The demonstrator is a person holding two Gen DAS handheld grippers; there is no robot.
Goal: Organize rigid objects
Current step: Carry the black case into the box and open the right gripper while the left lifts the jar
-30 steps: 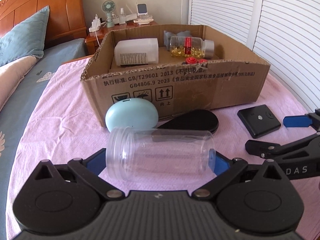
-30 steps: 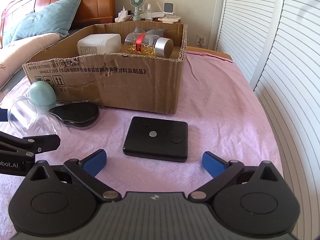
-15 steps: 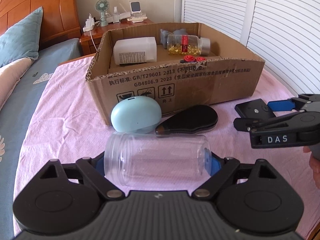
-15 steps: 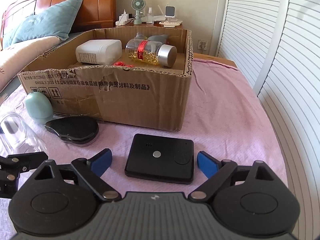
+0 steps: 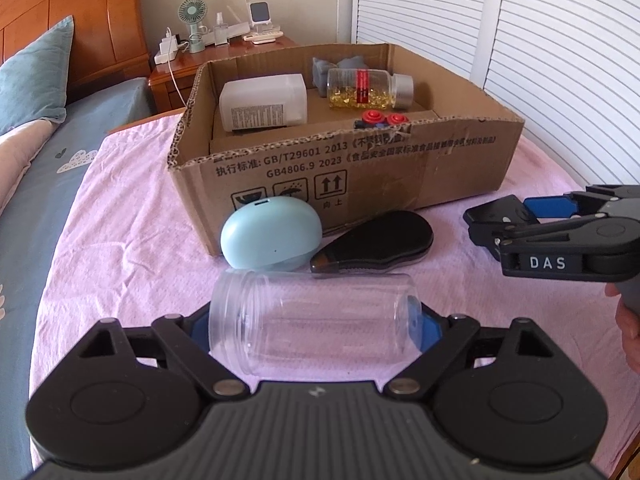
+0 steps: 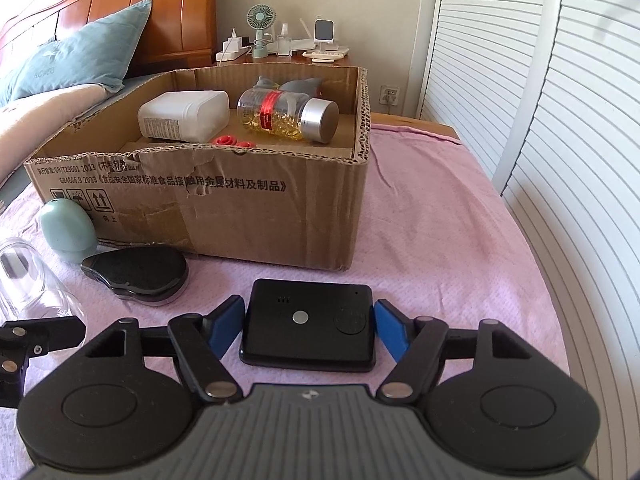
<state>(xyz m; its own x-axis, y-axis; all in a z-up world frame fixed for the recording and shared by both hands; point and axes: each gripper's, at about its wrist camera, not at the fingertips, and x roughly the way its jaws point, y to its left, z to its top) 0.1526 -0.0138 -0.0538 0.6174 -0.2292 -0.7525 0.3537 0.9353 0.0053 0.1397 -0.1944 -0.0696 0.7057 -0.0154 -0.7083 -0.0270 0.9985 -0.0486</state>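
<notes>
Both jaws have something between them. On the left gripper (image 5: 314, 326) the blue pads press against the two ends of the clear plastic jar (image 5: 312, 320), which lies on its side across the fingers, its threaded mouth toward the left; so this gripper is clamped on the jar. On the right gripper (image 6: 308, 326) the jaws are closing around the flat black box (image 6: 308, 326), which lies on the pink cloth (image 6: 440, 248); the left pad is at the box's edge and the right pad is very close, but I cannot tell if they already press on it. I take the cardboard box (image 5: 360, 172) as landmark. The jar is in front of its near wall, and the flat black box is in front of its right near corner. Just beside the near wall, at the left part, stands a pale blue egg-shaped case (image 5: 272, 236), and next to it, touching the case, lies a black teardrop-shaped case (image 5: 376, 246). Inside the cardboard box lie a white plastic bottle (image 5: 262, 102), a clear bottle of yellow capsules (image 5: 368, 89) with a silver cap, a grey object (image 5: 334, 66) behind it, and small red round pieces (image 5: 382, 119) close to the near wall. Behind the cardboard box is a wooden nightstand (image 5: 172, 76) with a small green fan (image 5: 193, 20).
</notes>
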